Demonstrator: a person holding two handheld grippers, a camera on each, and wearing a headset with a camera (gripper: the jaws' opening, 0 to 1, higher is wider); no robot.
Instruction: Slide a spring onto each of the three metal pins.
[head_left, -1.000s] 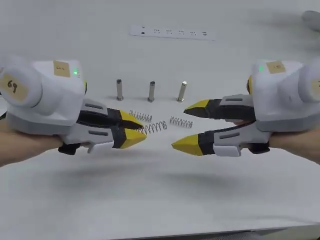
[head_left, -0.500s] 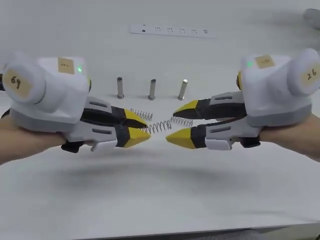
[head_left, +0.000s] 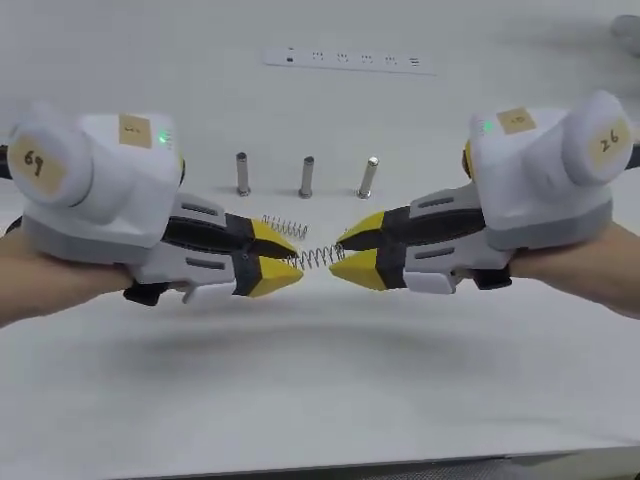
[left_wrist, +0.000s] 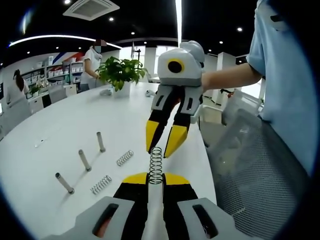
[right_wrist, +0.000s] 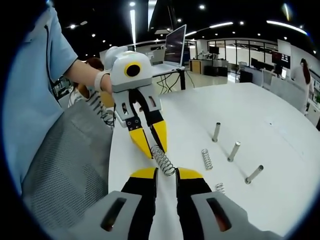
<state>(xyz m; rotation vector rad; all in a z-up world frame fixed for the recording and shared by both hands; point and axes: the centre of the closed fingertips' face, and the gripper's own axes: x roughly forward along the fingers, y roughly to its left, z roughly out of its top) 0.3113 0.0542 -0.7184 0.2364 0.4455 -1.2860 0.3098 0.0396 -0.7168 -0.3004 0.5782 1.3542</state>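
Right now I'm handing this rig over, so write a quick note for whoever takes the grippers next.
Left gripper: shut on one end of the held spring.
Right gripper: jaws around that spring's other end; I cannot tell whether they pinch it.
Two loose springs lie on the table near the three pins, which stand upright and bare.
Done: no pin has a spring yet.
Left: all three pins.
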